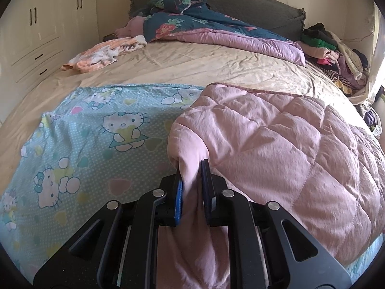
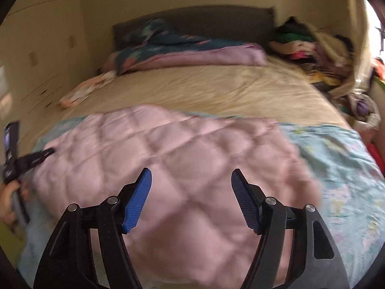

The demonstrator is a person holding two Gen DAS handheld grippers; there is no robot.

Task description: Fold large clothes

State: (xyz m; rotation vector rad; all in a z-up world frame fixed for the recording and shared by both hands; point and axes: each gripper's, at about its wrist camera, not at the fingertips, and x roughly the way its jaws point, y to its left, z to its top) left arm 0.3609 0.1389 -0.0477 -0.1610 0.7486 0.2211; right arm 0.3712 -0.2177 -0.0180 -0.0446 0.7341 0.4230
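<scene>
Left wrist view: my left gripper (image 1: 192, 168) is clamped tight on a bunched corner of the pink quilt (image 1: 276, 139), cloth pinched between the blue pads (image 1: 178, 198) and trailing down toward 6 o'clock under the camera. I read that as an anchor grip, holding one corner so the fold has a fixed edge. The rest of the quilt spreads from centre out to 3–4 o'clock, folded over itself, pink side up, lying on the blue cartoon-cat sheet (image 1: 101, 130) that shows at 8–9 o'clock. Beige bed (image 1: 192, 65) beyond; floral duvet (image 1: 187, 21) at 12, clothes pile (image 1: 336, 53) at 2, a small orange garment (image 1: 101, 55) at 10, all well apart from the work. Right wrist view, blurred: my right gripper (image 2: 191, 180) stands wide, nothing between the pads, hovering over the quilt (image 2: 168, 149), which fills centre from 9 to 3 o'clock. The quilt sits directly ahead of and below the fingers, not touching them as far as I can tell. Left gripper (image 2: 36, 159) is visible at 9 o'clock on the quilt's edge, with a hand (image 2: 9, 192) behind it. My guess: the right is free to take another corner.
</scene>
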